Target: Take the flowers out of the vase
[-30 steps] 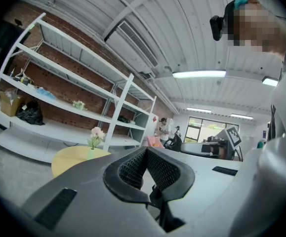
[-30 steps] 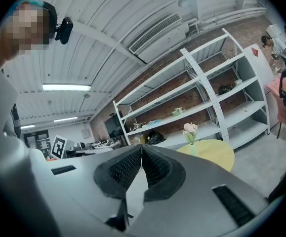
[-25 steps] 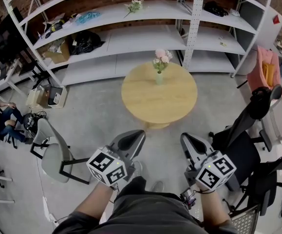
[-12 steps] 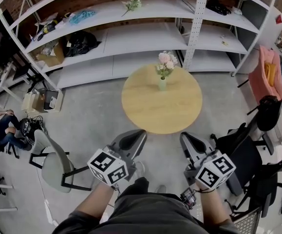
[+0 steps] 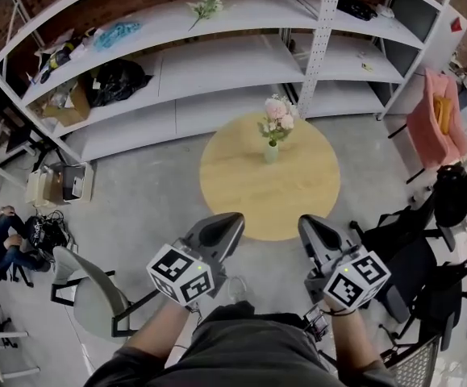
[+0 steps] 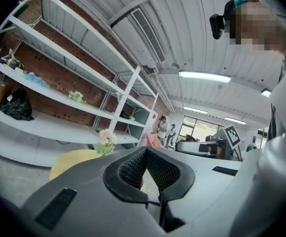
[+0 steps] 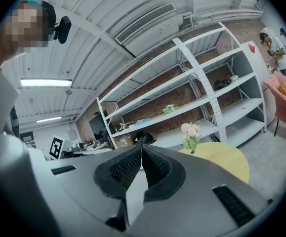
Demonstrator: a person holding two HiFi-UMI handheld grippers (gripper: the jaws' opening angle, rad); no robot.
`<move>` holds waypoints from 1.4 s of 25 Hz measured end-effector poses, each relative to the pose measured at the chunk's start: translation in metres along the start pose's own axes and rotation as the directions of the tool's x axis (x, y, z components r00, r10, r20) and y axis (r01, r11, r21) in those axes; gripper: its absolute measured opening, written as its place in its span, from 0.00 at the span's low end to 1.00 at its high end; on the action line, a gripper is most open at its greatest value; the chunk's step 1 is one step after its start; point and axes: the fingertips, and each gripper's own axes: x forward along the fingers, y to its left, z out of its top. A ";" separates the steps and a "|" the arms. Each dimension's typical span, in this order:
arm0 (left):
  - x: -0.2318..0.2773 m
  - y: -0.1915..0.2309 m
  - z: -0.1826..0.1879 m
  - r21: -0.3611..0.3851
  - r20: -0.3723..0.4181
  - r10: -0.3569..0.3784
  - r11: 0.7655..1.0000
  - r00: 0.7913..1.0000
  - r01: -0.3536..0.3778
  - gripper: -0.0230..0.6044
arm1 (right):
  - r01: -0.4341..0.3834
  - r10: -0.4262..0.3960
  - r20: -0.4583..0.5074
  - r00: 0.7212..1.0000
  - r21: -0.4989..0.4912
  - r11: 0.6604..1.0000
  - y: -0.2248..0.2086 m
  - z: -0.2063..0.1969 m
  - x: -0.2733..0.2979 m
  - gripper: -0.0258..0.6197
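Vase (image 5: 272, 153) with flowers (image 5: 278, 116): toward table's (image 5: 253, 192) far edge. Left hand-held gripper (image 5: 223, 226), right hand-held gripper (image 5: 310, 227): jaws together, empty, apart from table.

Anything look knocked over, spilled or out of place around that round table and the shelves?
Nothing spilled: the vase stands upright on the round table with its flowers. One oddity: a loose flower sprig lies alone on a shelf behind it.

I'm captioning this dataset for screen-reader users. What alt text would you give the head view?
A small vase of pink flowers stands toward the far side of a round wooden table, with white shelving behind it. In the foreground, the person's left gripper and right gripper, both shut and empty, point toward the table without reaching it.
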 end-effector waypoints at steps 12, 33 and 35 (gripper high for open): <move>0.025 0.045 0.021 0.018 -0.030 -0.036 0.999 0.999 0.036 0.05 | 0.055 -0.055 0.013 0.998 0.016 0.998 -0.022 0.014 0.042 0.06; 0.152 0.121 0.001 -0.011 -0.085 0.072 0.997 0.994 -0.073 0.05 | 0.003 0.002 -0.079 0.997 0.064 0.998 -0.139 0.022 0.107 0.06; 0.166 0.131 -0.003 -0.007 -0.091 0.093 0.996 0.992 -0.094 0.05 | -0.005 0.012 -0.093 0.996 0.070 0.997 -0.152 0.022 0.112 0.06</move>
